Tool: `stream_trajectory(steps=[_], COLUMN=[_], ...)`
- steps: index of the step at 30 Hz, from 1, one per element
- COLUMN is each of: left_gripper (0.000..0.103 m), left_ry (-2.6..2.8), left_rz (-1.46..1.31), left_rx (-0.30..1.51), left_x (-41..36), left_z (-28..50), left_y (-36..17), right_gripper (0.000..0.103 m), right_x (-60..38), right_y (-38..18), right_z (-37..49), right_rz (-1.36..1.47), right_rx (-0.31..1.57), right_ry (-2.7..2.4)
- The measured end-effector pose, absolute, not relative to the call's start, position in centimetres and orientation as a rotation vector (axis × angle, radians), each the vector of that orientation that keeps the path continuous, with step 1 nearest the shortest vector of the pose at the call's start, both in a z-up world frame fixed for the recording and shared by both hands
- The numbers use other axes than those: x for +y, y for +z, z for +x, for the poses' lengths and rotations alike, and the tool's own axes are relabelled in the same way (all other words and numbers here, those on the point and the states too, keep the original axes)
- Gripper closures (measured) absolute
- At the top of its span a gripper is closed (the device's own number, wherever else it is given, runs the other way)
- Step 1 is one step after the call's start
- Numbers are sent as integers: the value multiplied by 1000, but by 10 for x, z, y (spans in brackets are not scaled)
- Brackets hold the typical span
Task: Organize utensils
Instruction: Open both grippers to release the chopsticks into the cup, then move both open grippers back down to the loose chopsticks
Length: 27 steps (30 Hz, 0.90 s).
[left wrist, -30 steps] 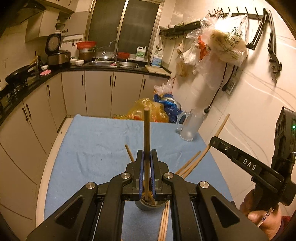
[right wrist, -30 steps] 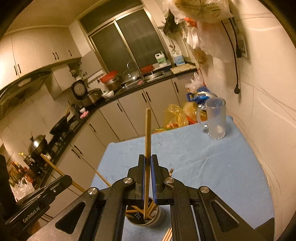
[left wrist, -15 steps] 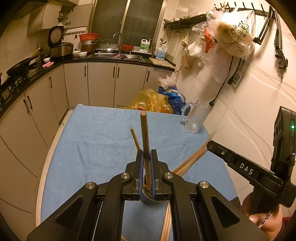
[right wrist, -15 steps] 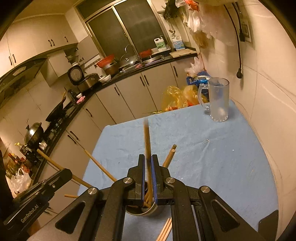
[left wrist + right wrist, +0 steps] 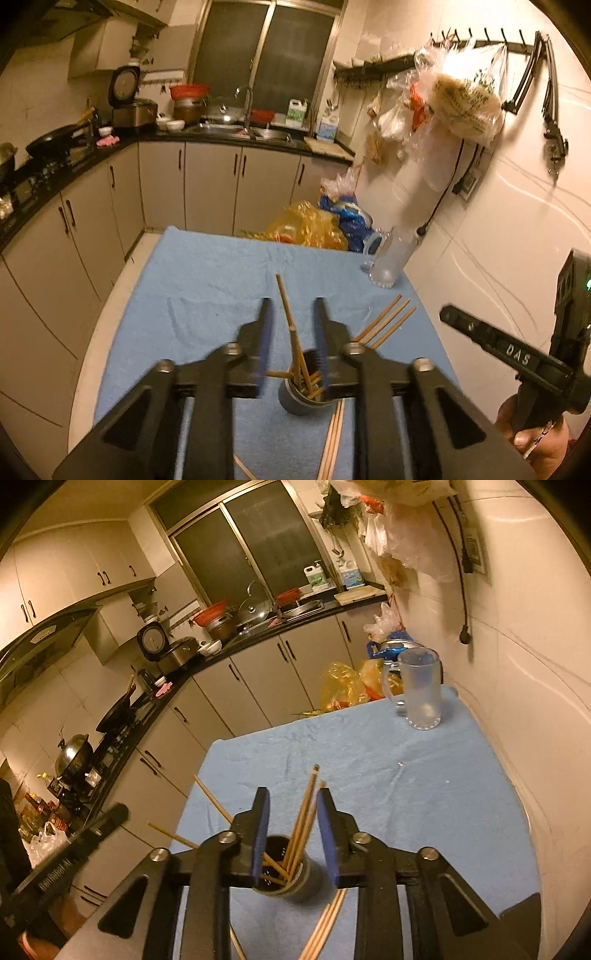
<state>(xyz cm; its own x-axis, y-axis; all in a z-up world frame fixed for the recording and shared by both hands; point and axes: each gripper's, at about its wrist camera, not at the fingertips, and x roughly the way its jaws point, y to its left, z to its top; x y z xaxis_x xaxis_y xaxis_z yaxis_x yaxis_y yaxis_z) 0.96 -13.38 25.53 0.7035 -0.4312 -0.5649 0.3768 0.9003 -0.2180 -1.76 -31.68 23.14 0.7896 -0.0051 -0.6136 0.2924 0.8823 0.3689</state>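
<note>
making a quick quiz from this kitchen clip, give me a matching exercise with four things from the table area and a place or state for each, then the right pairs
Things:
1. metal holder
2. glass mug
3. loose chopsticks
4. left gripper

Places or states:
A. empty, standing at the far corner of the blue cloth by the wall
B. jaws opening, pads clear of the chopstick between them
C. upright on the cloth, chopsticks standing in it
D. lying flat on the cloth, outside the holder

Pairs: 1-C, 2-A, 3-D, 4-B
</note>
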Motion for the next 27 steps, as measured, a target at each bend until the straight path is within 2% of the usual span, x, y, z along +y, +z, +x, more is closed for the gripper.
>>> stream_trajectory(steps=[3,10,16,22,27], left_gripper=[75,69,68,67,67], left_ry=[-427,-326,-263,-215,-189], left_rz=[-83,-96,-145,-140,-101], left_rx=[623,667,870,987,1016], left_x=[-119,-77,-52,-40,-37], left_z=[-4,-32,-33,-36,-41], left_y=[260,234,173,130,109], right_gripper=[60,60,64,64,64], right_x=[-320,-326,-320,-313,-308], right_y=[224,168,121,96,80], right_z=[-35,-69,-79,-81,-79], right_rz=[479,537,592,605,647], right_rx=[668,797,923,988,1033], right_ry=[-195,-224,-194,-207,-216])
